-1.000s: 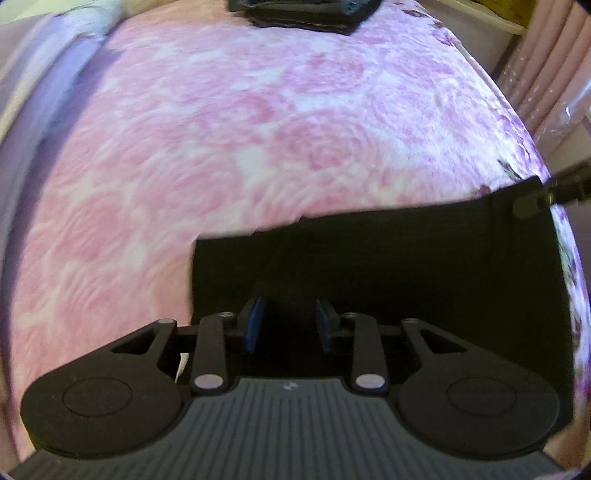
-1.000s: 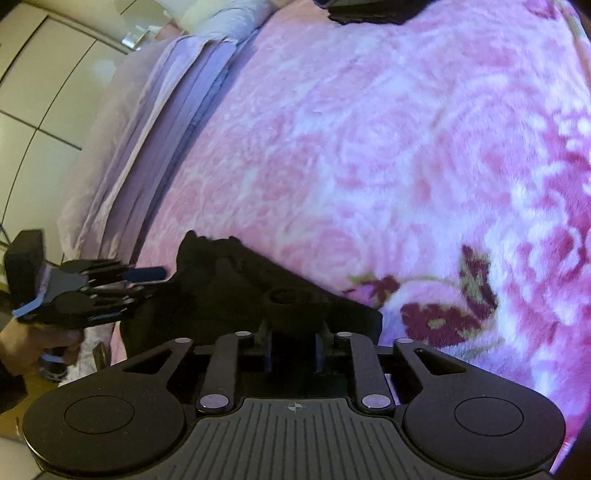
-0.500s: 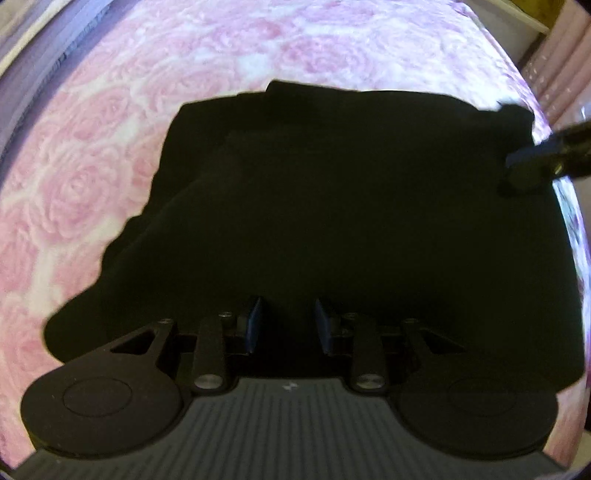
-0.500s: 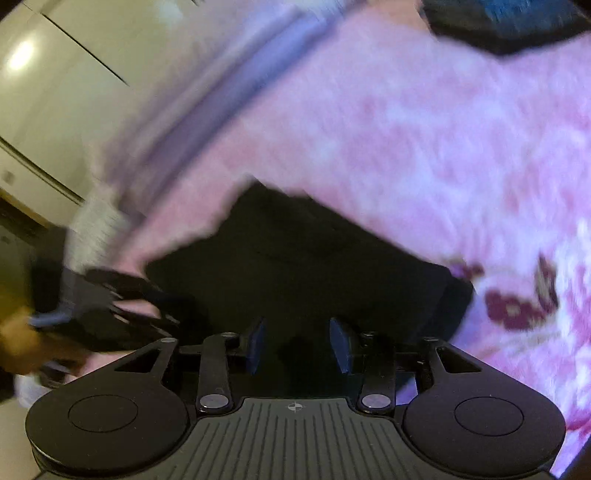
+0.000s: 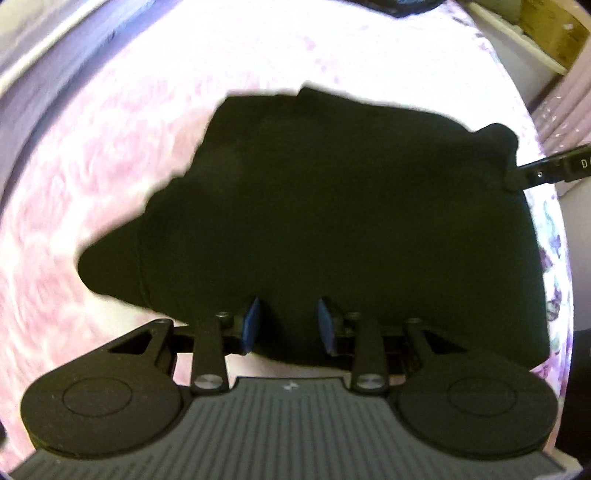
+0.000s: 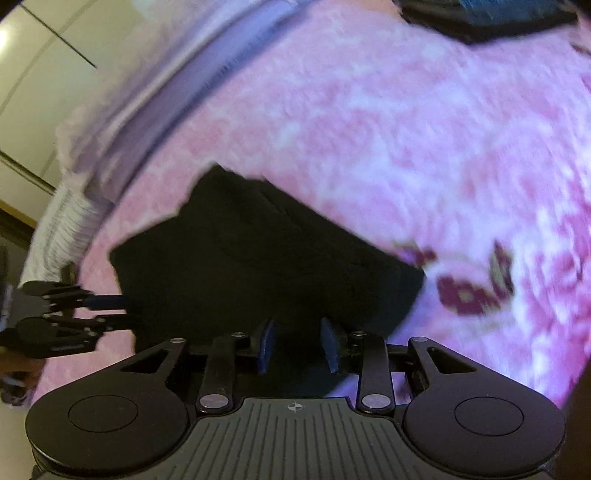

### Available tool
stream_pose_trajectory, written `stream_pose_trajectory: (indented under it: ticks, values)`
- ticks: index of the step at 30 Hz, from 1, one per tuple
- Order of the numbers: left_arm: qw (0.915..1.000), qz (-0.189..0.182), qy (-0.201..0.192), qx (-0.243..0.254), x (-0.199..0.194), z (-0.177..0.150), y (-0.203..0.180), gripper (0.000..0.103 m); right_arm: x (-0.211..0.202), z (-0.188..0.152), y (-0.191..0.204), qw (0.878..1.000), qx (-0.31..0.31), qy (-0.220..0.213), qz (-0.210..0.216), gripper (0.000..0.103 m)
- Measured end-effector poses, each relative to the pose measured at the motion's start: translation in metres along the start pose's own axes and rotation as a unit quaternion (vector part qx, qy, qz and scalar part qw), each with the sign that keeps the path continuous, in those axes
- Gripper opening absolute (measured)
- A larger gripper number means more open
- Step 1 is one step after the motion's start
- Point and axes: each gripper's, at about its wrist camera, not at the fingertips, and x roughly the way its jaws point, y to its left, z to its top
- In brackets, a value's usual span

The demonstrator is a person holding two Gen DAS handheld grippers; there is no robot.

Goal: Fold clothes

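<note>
A black garment (image 5: 332, 206) lies folded over on the pink floral bedspread (image 5: 92, 177). It also shows in the right wrist view (image 6: 258, 266). My left gripper (image 5: 288, 325) is open at the garment's near edge, the blue pads on either side of the cloth. My right gripper (image 6: 297, 345) is open at the garment's near right corner. The right gripper's fingers (image 5: 535, 171) show at the garment's far right corner in the left wrist view. The left gripper (image 6: 92, 314) shows at the left edge of the cloth in the right wrist view.
A stack of dark folded clothes (image 6: 487, 16) lies at the far end of the bed, also in the left wrist view (image 5: 406, 5). A lilac sheet (image 6: 155, 122) runs along the bed's left side. Pink curtains (image 5: 565, 114) hang at the right.
The garment's held edge was carried forward and laid over itself. Both grippers, shut on the cloth a second ago, have opened and pulled back to its near edge.
</note>
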Motion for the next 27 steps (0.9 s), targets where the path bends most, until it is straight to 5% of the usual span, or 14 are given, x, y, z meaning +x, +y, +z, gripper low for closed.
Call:
stream_pose_trajectory:
  ticks: [7,8,9,11,16,20,27]
  values:
    - [0.9997,0.016,-0.01,-0.015,-0.019,-0.002,0.003,0.033,-0.014,0.033,0.006,0.997,-0.075,0.011,0.014,0.034]
    - [0.9994,0.021,-0.012,-0.025,-0.026,-0.006,0.005,0.035,-0.02,0.04,0.008,0.995,-0.095,0.007,0.017,0.043]
    - [0.9988,0.024,-0.012,-0.041,-0.034,-0.013,0.006,0.035,-0.021,0.048,0.006,0.994,-0.112,0.008,0.015,0.066]
    - [0.9972,0.028,-0.011,-0.069,-0.045,-0.028,0.002,0.037,-0.023,0.063,0.002,0.989,-0.145,0.01,0.008,0.083]
    - [0.9947,0.03,-0.023,-0.095,-0.065,-0.056,-0.037,0.039,-0.006,0.079,-0.035,0.991,-0.122,0.05,0.023,0.083]
    - [0.9969,0.0,-0.059,-0.052,-0.07,-0.053,-0.087,0.044,0.017,0.071,-0.068,0.992,-0.065,0.088,0.065,0.083]
    - [0.9956,-0.029,-0.088,0.008,-0.054,-0.027,-0.145,0.049,0.049,0.074,-0.087,0.981,-0.071,0.119,0.139,0.082]
